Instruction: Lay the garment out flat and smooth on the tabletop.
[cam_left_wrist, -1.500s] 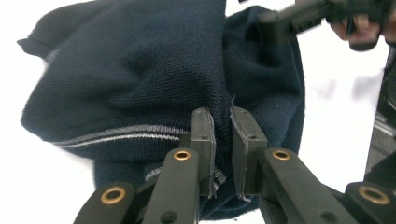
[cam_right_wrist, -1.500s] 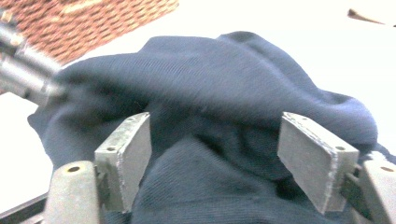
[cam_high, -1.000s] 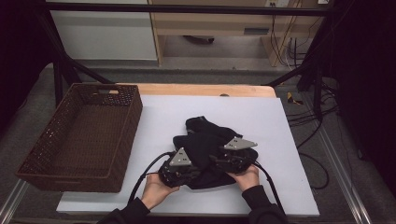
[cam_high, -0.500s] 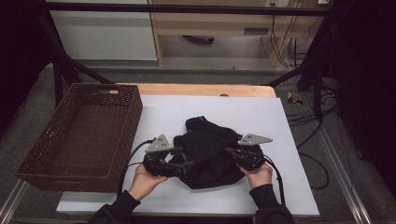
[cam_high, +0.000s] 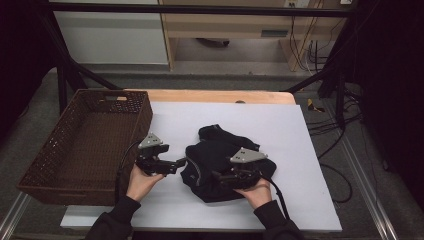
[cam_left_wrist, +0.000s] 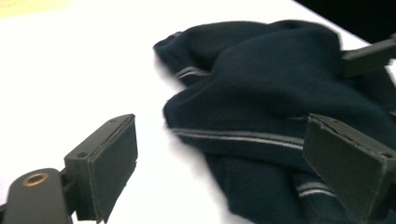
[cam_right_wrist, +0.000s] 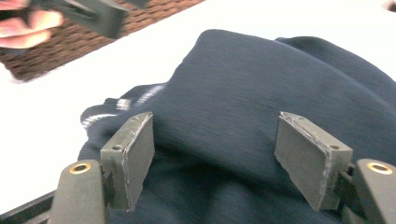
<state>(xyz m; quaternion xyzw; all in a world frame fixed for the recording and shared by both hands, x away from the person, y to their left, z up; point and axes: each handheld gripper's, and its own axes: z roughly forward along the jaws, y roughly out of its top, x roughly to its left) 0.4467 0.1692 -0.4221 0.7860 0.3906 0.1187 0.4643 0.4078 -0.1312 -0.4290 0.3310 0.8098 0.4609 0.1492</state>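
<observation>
Crumpled dark knit garment (cam_high: 220, 160) with pale stripes, woven brown basket (cam_high: 85, 145), both grippers' fingers apart

My left gripper (cam_high: 176, 164) has bare white table (cam_high: 310, 200) under it, with room to pass on my side. The wicker basket (cam_high: 85, 145) walls me in close on the left. Ahead, the bunched dark garment (cam_high: 220, 155) blocks the middle; my right gripper (cam_high: 220, 176) sits over it, jaws apart. Beyond the garment and to its right the table lies free.
</observation>
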